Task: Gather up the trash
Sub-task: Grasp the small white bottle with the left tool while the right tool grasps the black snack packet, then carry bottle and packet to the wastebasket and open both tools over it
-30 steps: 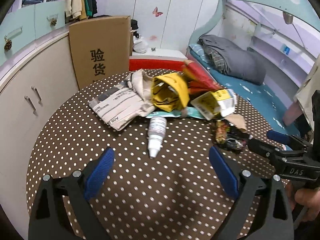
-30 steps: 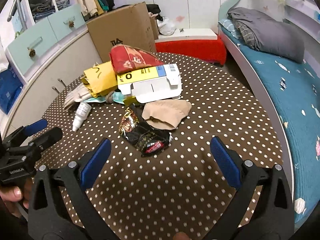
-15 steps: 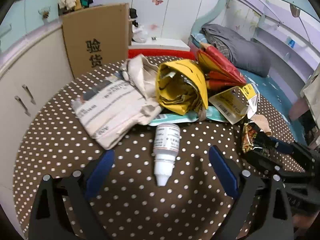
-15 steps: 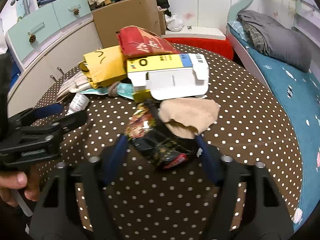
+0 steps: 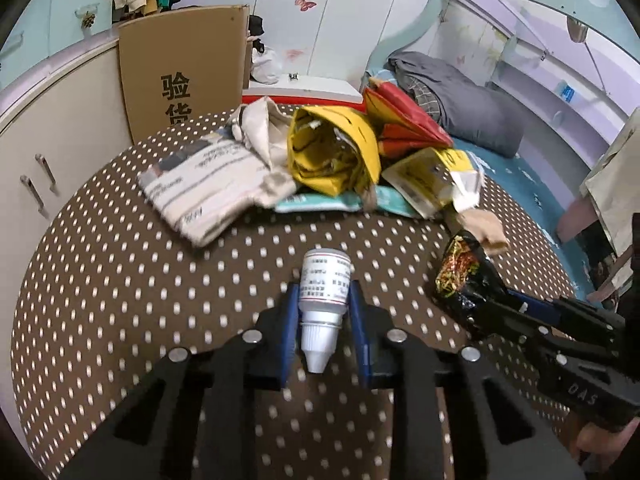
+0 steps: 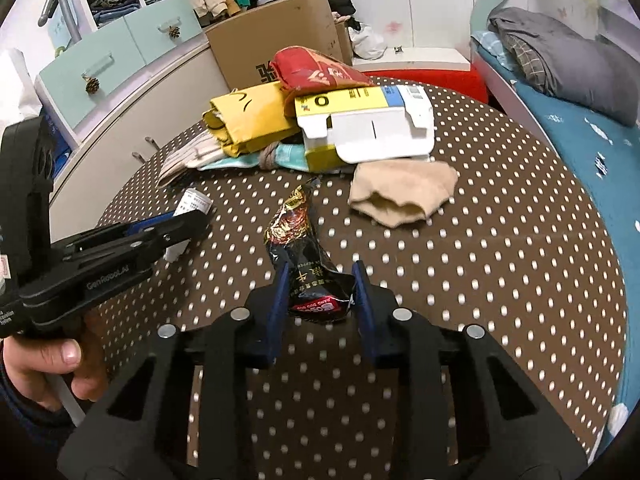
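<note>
Nearest me, the left hand-held gripper [image 5: 323, 332] pinches a small white dropper bottle [image 5: 323, 294] by its neck, nozzle pointing back toward the handle; hard smooth plastic with a printed label, so it gives the blue pads a firm, round seat. Beside it the right hand-held gripper [image 6: 320, 300] is pressed onto the tail of a black snack wrapper [image 6: 306, 256], crinkly glossy foil that buckles between the pads. Both pieces lie low on the dotted brown worktop [image 6: 500, 272], probably taken first because they sat loose and apart. Further back lies a limp beige cloth [image 6: 400, 196], then the heap: a flattened white-and-yellow carton [image 6: 360, 128], a yellow paper bag [image 5: 336, 152], a red bag [image 6: 316, 72], and folded newspaper [image 5: 208, 188].
</note>
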`<state>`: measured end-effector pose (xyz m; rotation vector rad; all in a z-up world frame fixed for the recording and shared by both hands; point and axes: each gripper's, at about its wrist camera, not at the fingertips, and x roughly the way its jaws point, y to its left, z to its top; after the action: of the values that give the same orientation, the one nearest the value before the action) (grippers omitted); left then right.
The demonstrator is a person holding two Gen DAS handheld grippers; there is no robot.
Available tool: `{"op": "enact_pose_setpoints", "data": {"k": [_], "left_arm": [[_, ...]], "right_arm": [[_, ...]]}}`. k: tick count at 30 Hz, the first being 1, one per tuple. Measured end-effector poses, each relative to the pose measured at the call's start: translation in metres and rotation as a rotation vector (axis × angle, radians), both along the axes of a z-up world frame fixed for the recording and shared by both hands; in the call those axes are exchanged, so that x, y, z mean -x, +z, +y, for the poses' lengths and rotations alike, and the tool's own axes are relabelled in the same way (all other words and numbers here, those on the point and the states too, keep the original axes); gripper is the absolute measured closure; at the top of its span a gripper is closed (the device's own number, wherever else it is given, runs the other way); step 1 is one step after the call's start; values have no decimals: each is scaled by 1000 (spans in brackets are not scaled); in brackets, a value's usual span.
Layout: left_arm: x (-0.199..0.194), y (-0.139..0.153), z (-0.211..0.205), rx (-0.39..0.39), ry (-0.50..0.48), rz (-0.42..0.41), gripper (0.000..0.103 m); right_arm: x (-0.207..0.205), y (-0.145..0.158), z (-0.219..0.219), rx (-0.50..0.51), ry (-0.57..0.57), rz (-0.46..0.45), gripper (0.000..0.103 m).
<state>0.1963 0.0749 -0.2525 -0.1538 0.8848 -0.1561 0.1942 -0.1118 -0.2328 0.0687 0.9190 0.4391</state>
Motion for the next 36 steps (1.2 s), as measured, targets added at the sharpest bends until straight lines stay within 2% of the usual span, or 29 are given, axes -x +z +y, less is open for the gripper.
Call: {"op": "enact_pose_setpoints", "data": {"k": [1, 4, 7, 9, 10, 13, 17, 21, 28, 30, 32, 36], "left_arm": [[4, 0, 0, 3, -3, 1, 79], [16, 1, -3, 6, -15, 0, 79], [28, 1, -8, 9, -25, -1, 79], [35, 2, -11, 17, -28, 0, 79], [37, 2, -12, 21, -27, 0, 79], [48, 6, -15, 30, -29, -7, 79], [54, 14, -16, 37, -32, -20, 79], [57, 23, -18, 49, -37, -36, 79], [56, 21, -34, 39, -55, -30, 79], [57, 21, -37, 36, -56, -30, 80], [58, 22, -38, 35, -59, -30, 80], [59, 24, -38, 28, -57, -36, 80]], "right_arm": [[3, 1, 0, 2, 6, 2, 69], [6, 2, 1, 9, 12, -4, 48], [5, 0, 10, 43, 38, -18, 49], [5, -1, 18, 96, 51, -48, 65], [5, -1, 21, 104, 55, -53, 66], [8, 2, 17, 44, 52, -27, 71], [17, 11, 1, -29, 33, -29, 71], [24, 25, -16, -60, 14, -54, 72], [28, 16, -27, -28, 39, -20, 72], [28, 11, -25, -17, 48, -2, 69], [26, 5, -21, -6, 61, 18, 57], [23, 0, -8, 48, 86, 3, 58]]}}
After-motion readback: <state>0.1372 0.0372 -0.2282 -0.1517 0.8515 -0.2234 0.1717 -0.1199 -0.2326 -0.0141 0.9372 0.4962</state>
